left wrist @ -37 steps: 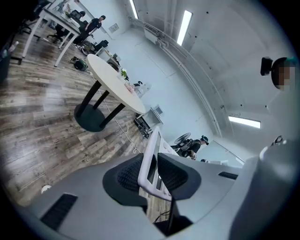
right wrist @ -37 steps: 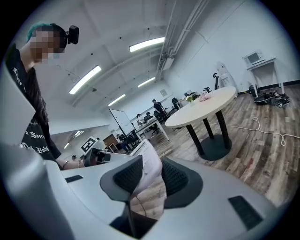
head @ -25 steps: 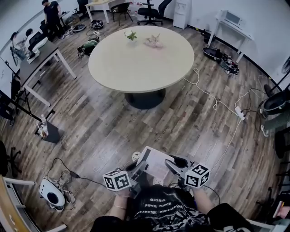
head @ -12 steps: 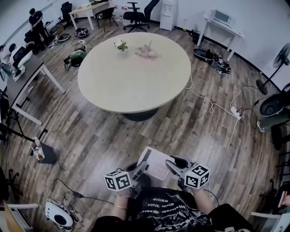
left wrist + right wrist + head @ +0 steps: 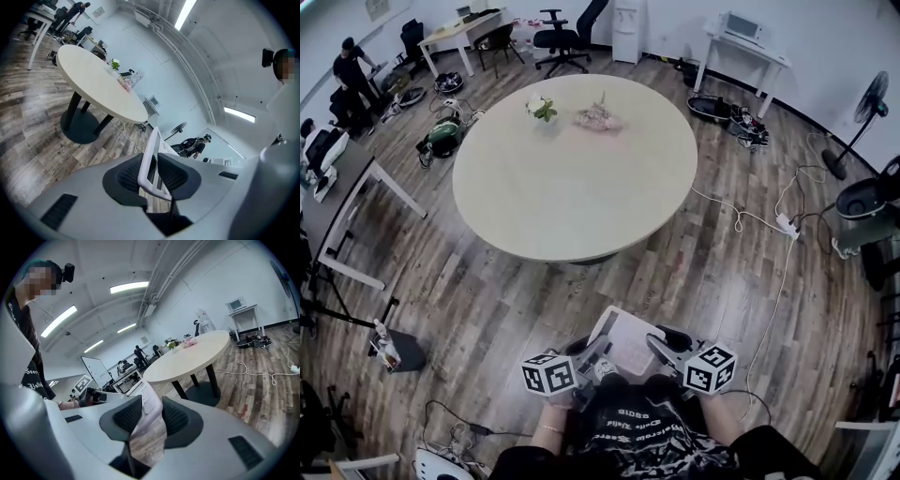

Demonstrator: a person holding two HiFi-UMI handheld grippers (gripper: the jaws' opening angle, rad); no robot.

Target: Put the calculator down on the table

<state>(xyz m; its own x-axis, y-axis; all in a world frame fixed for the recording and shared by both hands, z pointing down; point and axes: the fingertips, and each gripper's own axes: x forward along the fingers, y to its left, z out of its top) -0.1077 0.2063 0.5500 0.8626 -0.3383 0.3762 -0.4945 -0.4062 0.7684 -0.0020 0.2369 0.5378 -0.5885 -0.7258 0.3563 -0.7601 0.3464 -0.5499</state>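
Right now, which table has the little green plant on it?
The big round table in the middle of the room: the plant stands near its far edge. The other tables, like the white desk, are rectangular and stand by the walls.

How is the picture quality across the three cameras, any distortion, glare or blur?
Head view: fisheye curves the floor around the round table, corners darken, evenly lit. Left gripper view: black rounded corners, a ceiling light blows out white, the calculator sharp. Right gripper view: same distortion, the calculator close to the lens looks soft.
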